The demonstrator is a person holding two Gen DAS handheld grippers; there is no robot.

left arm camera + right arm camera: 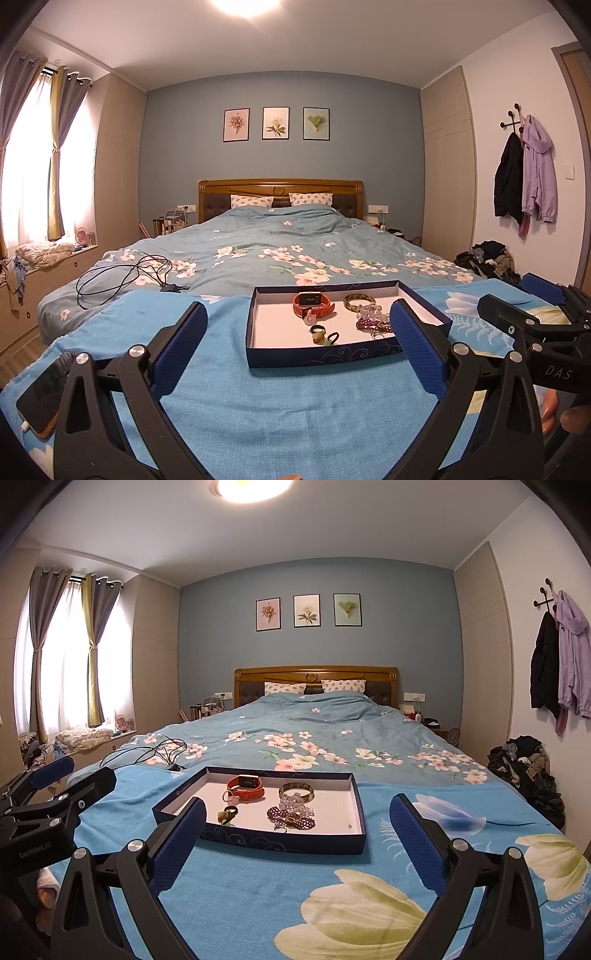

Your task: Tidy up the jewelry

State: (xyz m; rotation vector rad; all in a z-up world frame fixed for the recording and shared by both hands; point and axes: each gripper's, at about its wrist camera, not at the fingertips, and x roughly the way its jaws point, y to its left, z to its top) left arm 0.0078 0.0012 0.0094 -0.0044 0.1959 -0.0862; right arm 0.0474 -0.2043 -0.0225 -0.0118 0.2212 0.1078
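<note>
**Jewelry gathered in the tray, sorting barely begun**

At the far left of the left wrist view, a dark phone (44,391) lies at the edge of the blue towel (229,387) spread over the foot of the bed, and a black cable (125,277) loops on the floral quilt beyond it. The left gripper (295,332) hovers low over the towel with its blue pads spread wide and nothing between them; it points at the near wall of the tray.

The shallow navy tray (280,840) sits in the middle of the towel and holds all the jewelry that can be seen. Going across its white floor in the right wrist view: an orange watch (245,788) toward the back left, a small pink piece just in front of it, and a dark ring with a green ornament (226,814) near the front left. Further right stands a gold-toned bangle (296,790), and touching its front edge lies a heap of clear beads (295,803) tangled with a purple beaded strand (291,818). The right part of the tray is almost bare, save for one tiny speck too small to identify.

The right gripper (297,829) also hangs splayed and empty, aimed at the tray's front right.

My reading is that the work is at an early stage: everything is inside the tray, but the bead heap remains knotted together and the pieces crowd the left and centre. Separating the strands and spacing items out appears to be what is left.
</note>
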